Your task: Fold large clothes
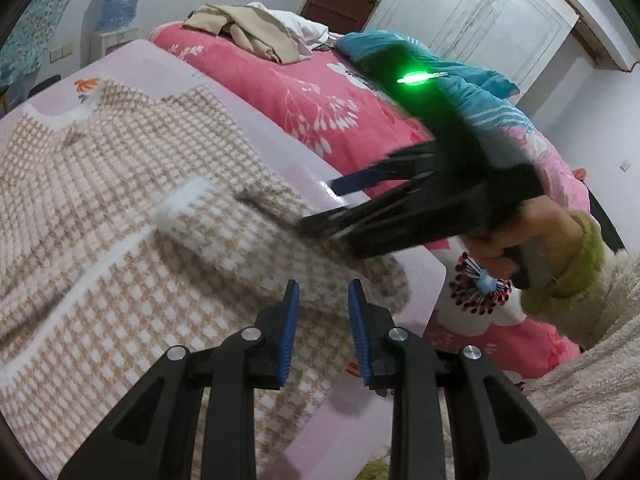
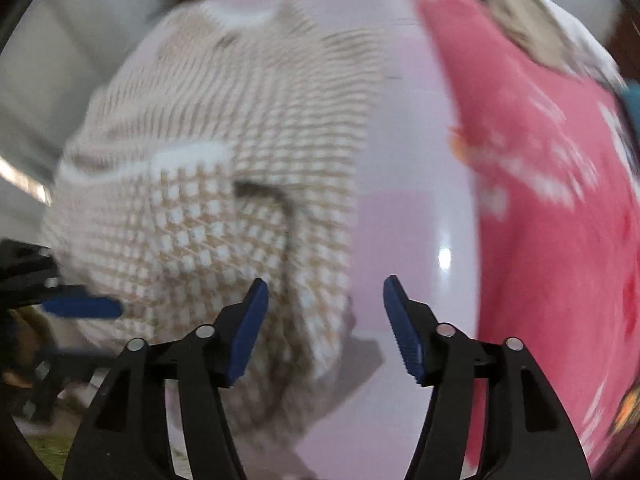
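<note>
**Ana:** Hand-held gripper on the left (image 1: 323, 300), how did it stand?

**Ben:** Its blue pads stood a narrow gap apart with nothing pinched between them, so it was open, hovering just above the checked sweater (image 1: 120, 208). The tan-and-white knit lay spread flat under and ahead of it, on the pink plastic sheet (image 1: 280, 128) covering the bed.

**Ana:** And the right hand-held gripper (image 2: 326, 300)?

**Ben:** Open wide, pads clear of everything, pointing steeply down. The sweater's near edge lay below its left finger (image 2: 248, 328), and bare pink sheet lay under its right one. From the left wrist view it (image 1: 324, 204) showed blurred, ahead and to the right, its tips over the sweater's right edge. I could not tell whether they touched the cloth. A green light (image 1: 412, 78) glowed on its body.

**Ana:** Who held it?

**Ben:** A hand (image 1: 516, 236) in a fluffy cream sleeve (image 1: 592, 344) with a green cuff.

**Ana:** Anything on the sweater itself?

**Ben:** A white-topped patch pocket (image 2: 192, 160) ahead of the right hand-held gripper.

**Ana:** Farther out?

**Ben:** Right of the sheet lay a pink flowered quilt (image 1: 312, 92), and beyond it a heap of beige clothes (image 1: 248, 28) and a teal blanket (image 1: 472, 84). White cupboard doors (image 1: 480, 12) stood at the far wall.
</note>
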### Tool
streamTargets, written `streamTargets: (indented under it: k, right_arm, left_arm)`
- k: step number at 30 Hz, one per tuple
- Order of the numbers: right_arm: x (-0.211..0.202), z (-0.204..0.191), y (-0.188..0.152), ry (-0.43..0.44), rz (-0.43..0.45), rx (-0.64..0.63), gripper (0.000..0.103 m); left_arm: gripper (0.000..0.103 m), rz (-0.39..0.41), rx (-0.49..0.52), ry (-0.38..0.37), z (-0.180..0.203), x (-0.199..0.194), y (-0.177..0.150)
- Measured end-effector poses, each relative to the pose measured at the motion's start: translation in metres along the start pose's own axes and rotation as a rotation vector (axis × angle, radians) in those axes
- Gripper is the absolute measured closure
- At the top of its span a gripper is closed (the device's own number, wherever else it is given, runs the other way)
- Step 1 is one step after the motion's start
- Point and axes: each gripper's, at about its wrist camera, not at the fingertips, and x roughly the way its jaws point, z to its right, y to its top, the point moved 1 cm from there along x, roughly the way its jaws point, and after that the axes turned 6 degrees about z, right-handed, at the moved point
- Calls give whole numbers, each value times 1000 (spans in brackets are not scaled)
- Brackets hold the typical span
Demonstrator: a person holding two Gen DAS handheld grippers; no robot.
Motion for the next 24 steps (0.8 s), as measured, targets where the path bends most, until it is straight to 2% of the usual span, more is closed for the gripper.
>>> streamTargets:
  k: [2,3,6,11,13,16,19,24]
  right_arm:
    - [18,-10,2,-48,-54,-77,44]
    - [23,-9,1,-99,-65,-107,42]
    - [9,9,-1,-183,-47,-89,42]
    - [-19,43,-11,-88,11,87,42]
    - [-18,47,-14,-76,19,115,42]
    - [-13,53,-18,-48,28,140,48]
    - [-17,62,-20,-26,56,173,49]
    - [-18,79,-29,54,62,269,49]
  left_arm:
    - [78,-20,-11,-1,0,4,-5]
    - [78,-30,-13,-1,-1,5,-8]
    - [78,-48,-10,-15,0,6,-14]
    - [78,-76,17,-32,3,20,-12]
    - [78,-82,39,-36,7,28,-9]
    - [78,-92,82,-19,14,43,-3]
    - [78,-82,126,0,20,58,8]
    - [78,-96,127,35,14,88,24]
